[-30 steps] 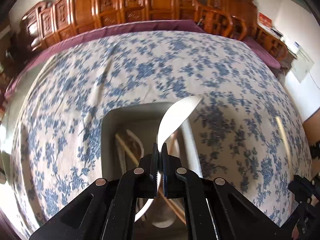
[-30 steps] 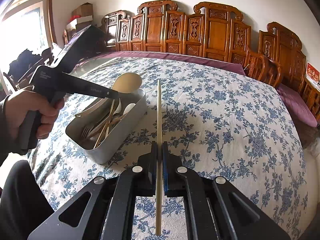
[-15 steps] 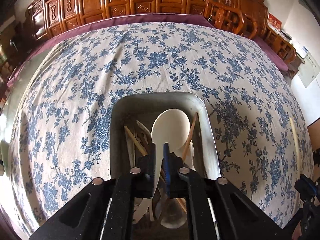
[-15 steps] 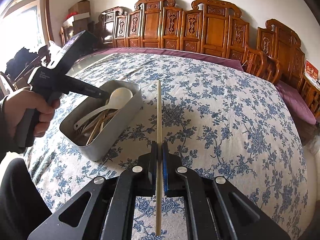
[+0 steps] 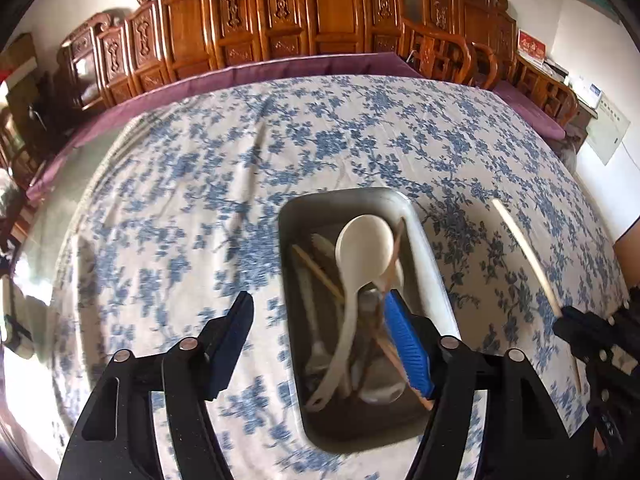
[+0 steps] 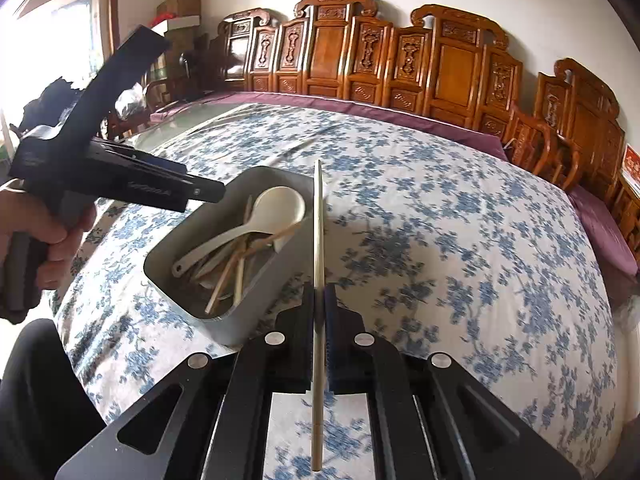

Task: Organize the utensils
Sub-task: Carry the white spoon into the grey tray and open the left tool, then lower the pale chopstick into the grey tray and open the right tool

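My left gripper (image 5: 320,332) is letting go: its jaws, pinched on the long-handled white plastic spoon (image 5: 362,264) a second ago, are opening now with nothing between them. The spoon is out of my grip and lies in the grey rectangular metal tin (image 5: 430,264), bowl toward the far end, handle running back toward me. Beneath and beside it I see a jumble of pale wooden chopsticks (image 6: 224,280) and other utensils I can't tell apart. The tin sits on the worktop under the blue-flowered white tablecloth (image 5: 200,200). My right gripper (image 6: 320,300) stays pressed together on a single light wooden chopstick (image 6: 318,240), which stands upright in the jaws just beside the tin's near wall, closer than before.
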Motion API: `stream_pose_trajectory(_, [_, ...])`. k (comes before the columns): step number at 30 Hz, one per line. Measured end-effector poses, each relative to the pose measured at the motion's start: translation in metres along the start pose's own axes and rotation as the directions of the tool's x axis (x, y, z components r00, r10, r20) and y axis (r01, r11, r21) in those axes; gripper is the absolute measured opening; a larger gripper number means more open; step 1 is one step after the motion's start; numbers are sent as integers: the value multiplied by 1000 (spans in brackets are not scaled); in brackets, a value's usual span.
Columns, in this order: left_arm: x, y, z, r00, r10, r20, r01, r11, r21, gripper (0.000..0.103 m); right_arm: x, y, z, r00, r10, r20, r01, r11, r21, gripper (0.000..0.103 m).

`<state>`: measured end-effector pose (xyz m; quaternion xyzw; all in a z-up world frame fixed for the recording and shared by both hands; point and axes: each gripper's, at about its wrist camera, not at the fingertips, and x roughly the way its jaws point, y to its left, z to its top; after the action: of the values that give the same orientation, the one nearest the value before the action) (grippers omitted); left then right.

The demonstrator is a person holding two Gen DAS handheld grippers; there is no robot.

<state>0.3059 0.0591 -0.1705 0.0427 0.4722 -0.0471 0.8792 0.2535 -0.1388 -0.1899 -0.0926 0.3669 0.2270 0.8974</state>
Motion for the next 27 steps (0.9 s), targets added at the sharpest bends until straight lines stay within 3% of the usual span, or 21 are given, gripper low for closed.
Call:
stream_pose_trajectory(5, [-18, 19, -12, 1000, 13, 28, -12, 1000, -11, 83, 15, 12, 12, 999, 30, -14, -30, 999, 13, 6])
stream_pose_trajectory(11, [-34, 38, -25, 998, 18, 57, -17, 999, -29, 90, 38, 25, 32, 996, 82, -28, -81, 996, 33, 6])
stream_pose_trajectory(27, [-44, 69, -51, 999, 21, 48, -20, 999, -29, 92, 107, 51, 61, 980, 169, -108, -156, 981, 116, 6])
